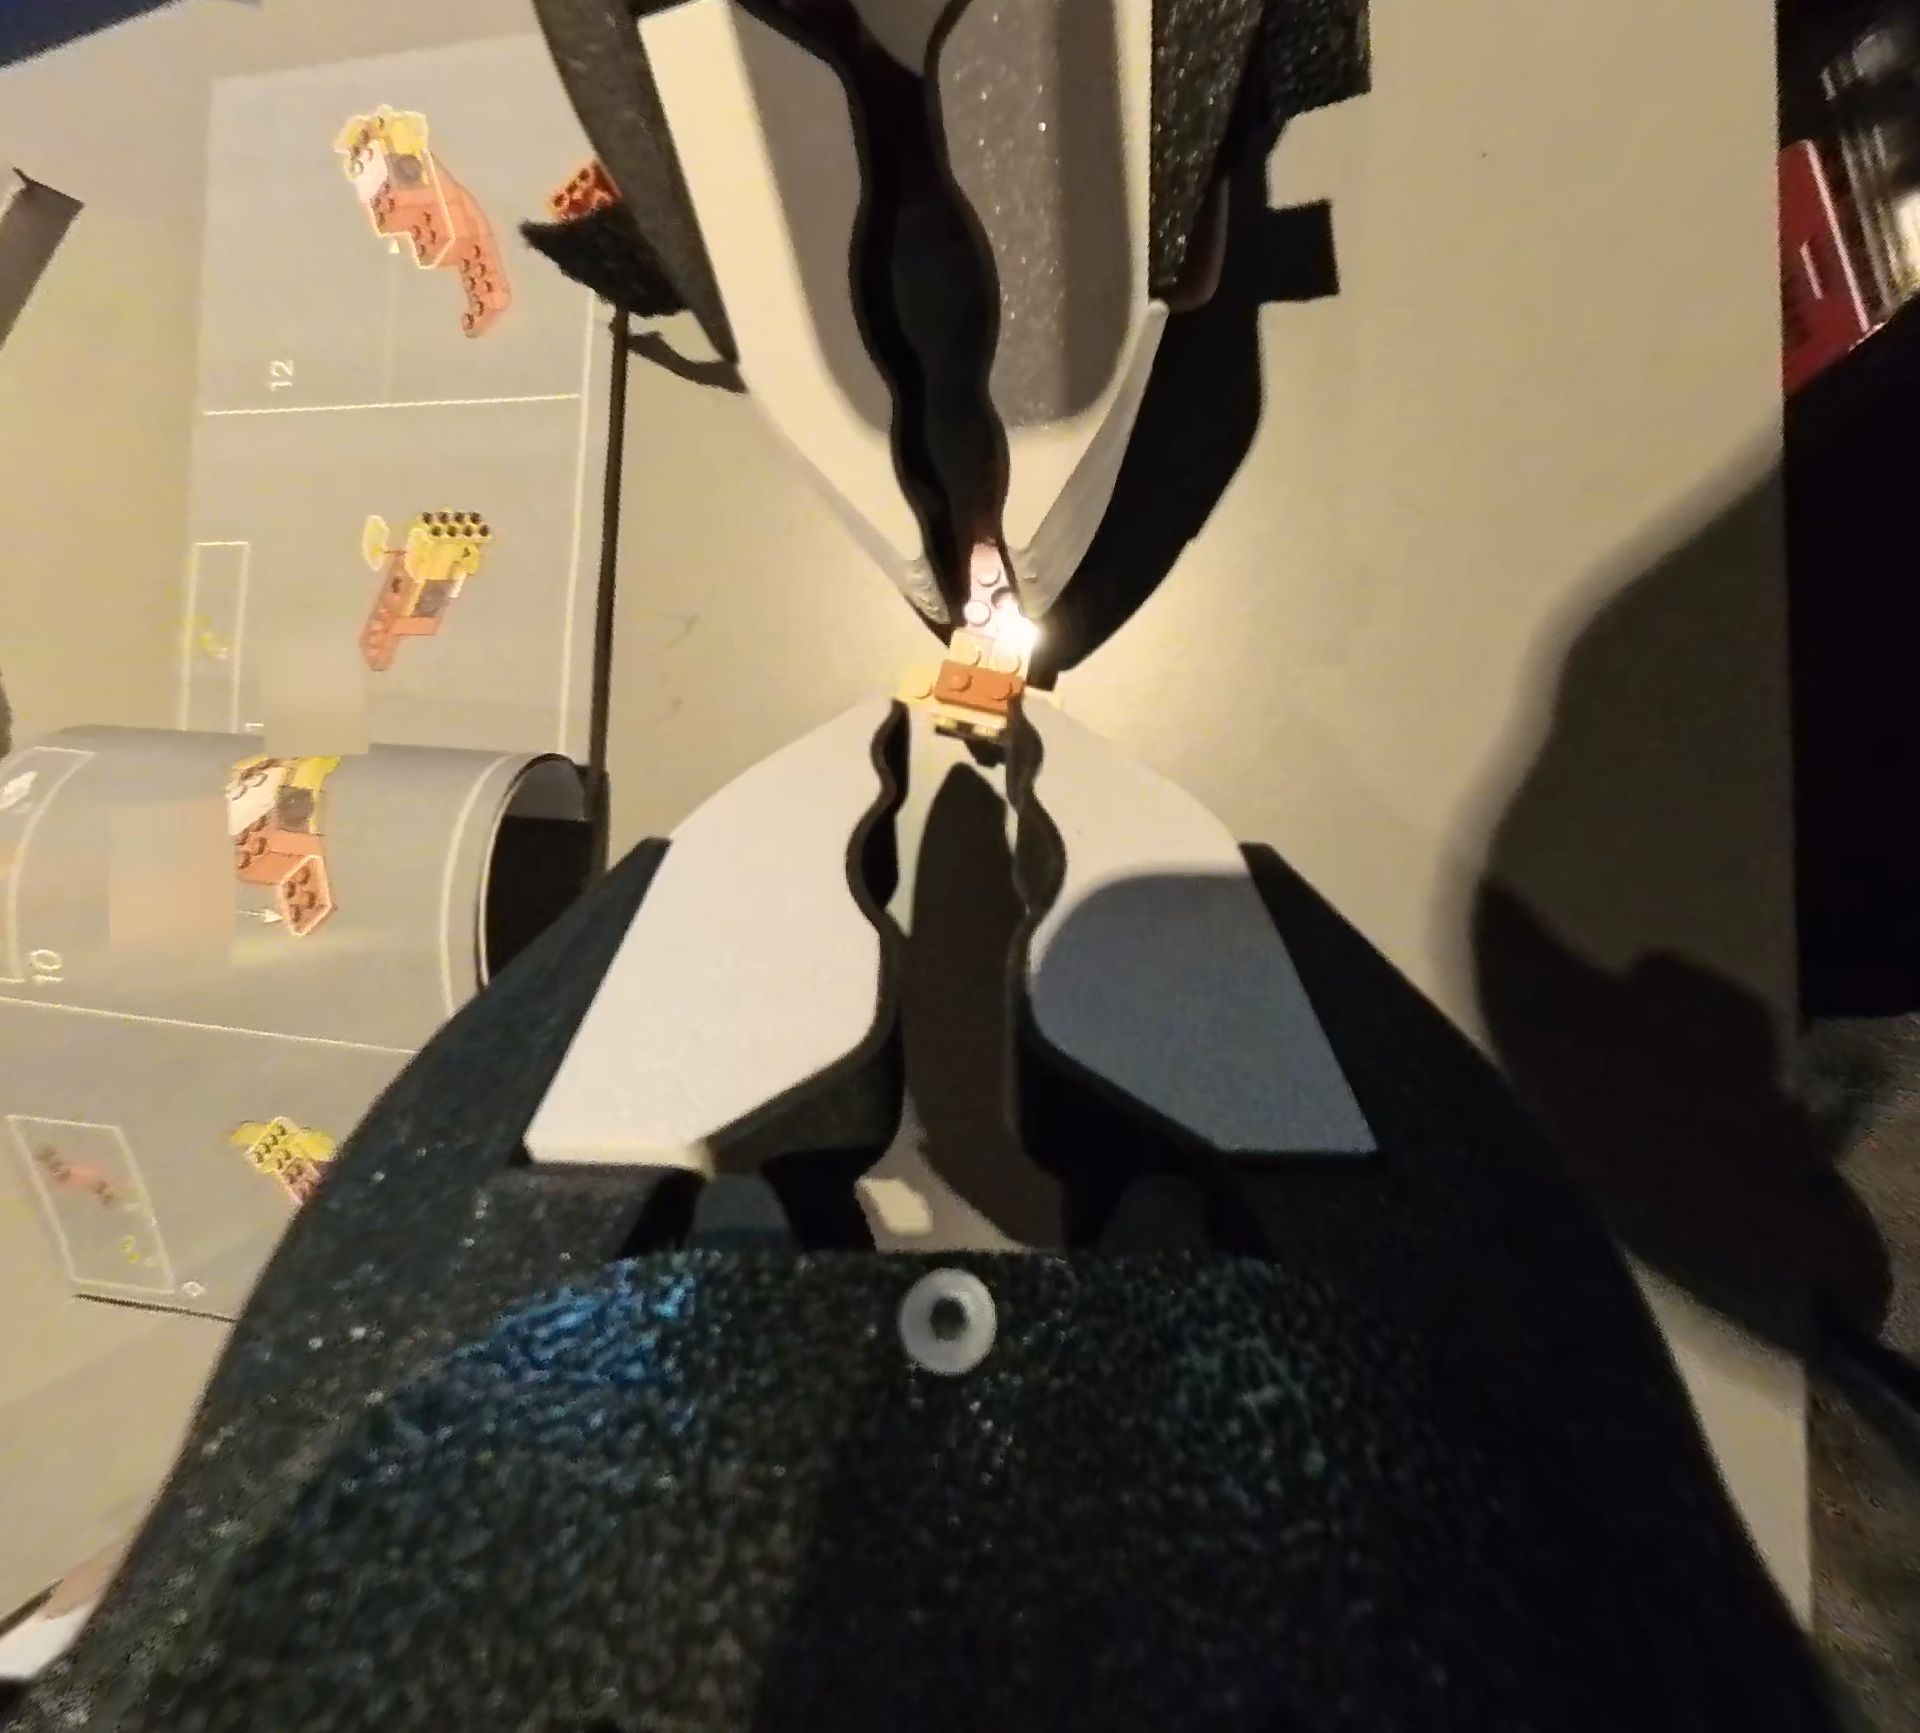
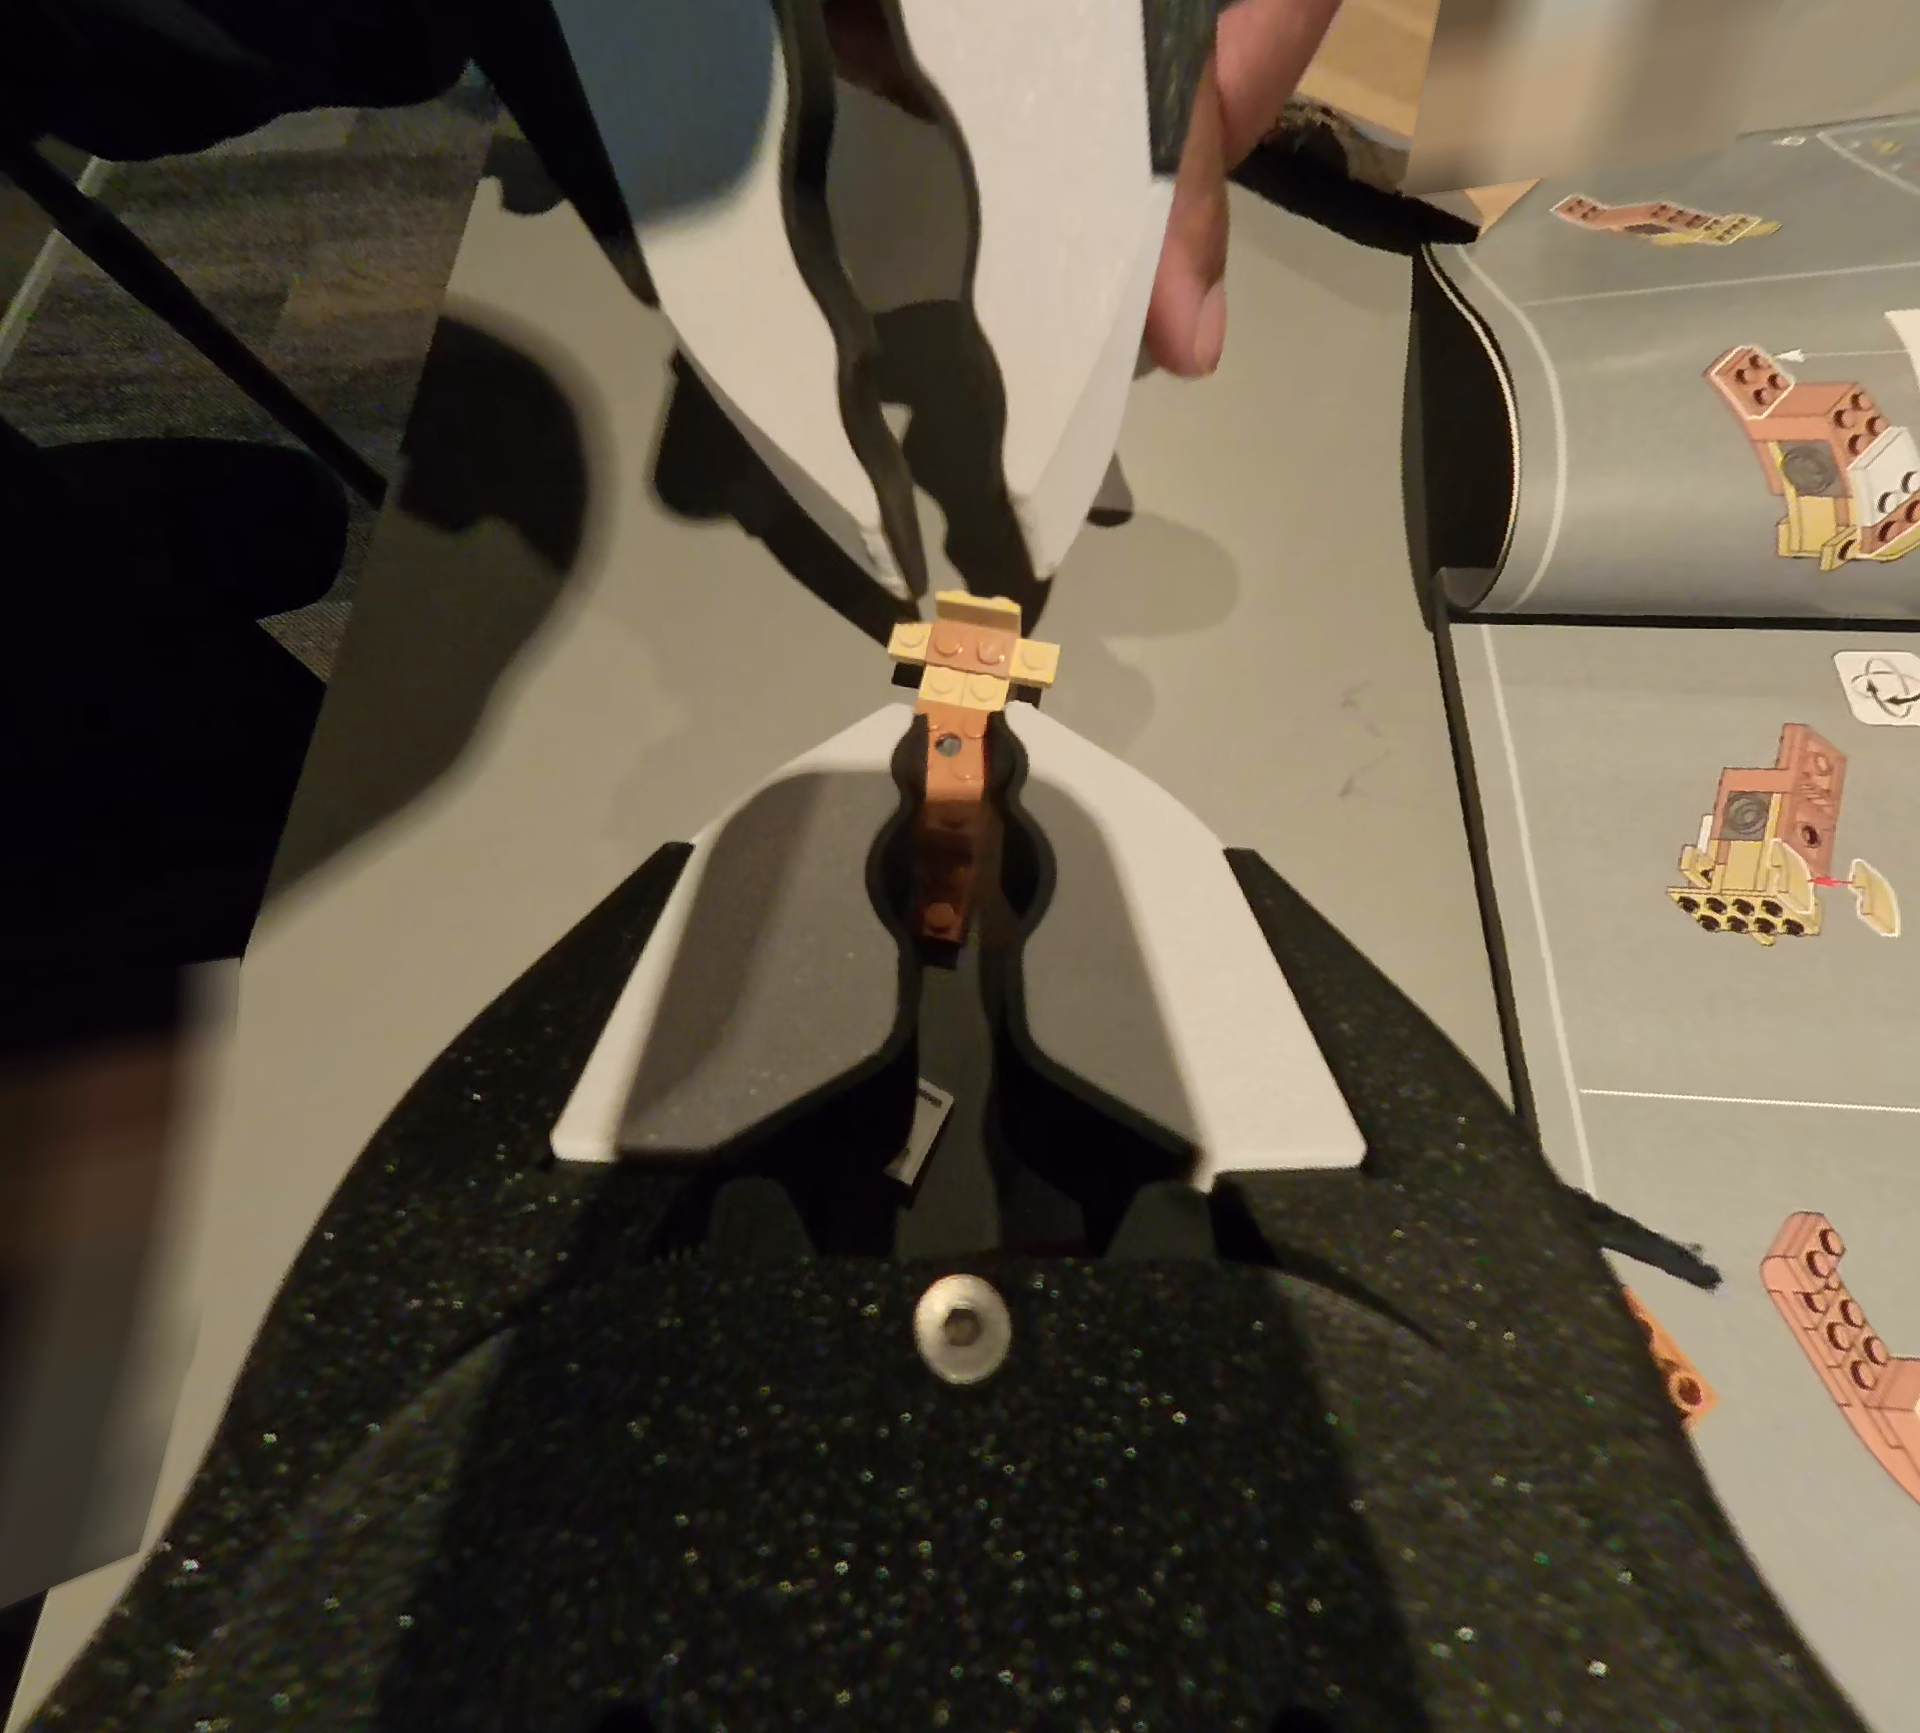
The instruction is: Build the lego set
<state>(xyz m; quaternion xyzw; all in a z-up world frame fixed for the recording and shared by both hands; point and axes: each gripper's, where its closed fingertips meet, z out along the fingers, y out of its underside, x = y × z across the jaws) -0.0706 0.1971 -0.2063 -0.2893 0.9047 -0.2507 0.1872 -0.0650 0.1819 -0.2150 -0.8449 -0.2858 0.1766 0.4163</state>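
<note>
A small tan and brown Lego assembly (image 1: 975, 684) hangs above the white table between my two grippers, which meet tip to tip. My left gripper (image 1: 961, 729) is shut on its tan end. My right gripper (image 1: 987, 608) comes in from the opposite side. In the right wrist view the assembly (image 2: 971, 660) shows a tan cross-shaped top, and its long brown part (image 2: 948, 842) runs back between the fingers of my right gripper (image 2: 961, 738), which is shut on it. The left gripper (image 2: 971, 594) comes in from above, with a person's hand (image 2: 1226, 125) on it.
An open instruction booklet (image 1: 395, 436) with pictured build steps lies to the left, one page curled; it also shows in the right wrist view (image 2: 1714, 1008). A loose brown brick (image 1: 582, 192) lies beyond it. An orange piece (image 2: 1673, 1361) lies by the booklet. The table edge (image 1: 1779, 540) runs on the right. My two grippers' fingertips are within a few centimetres of each other.
</note>
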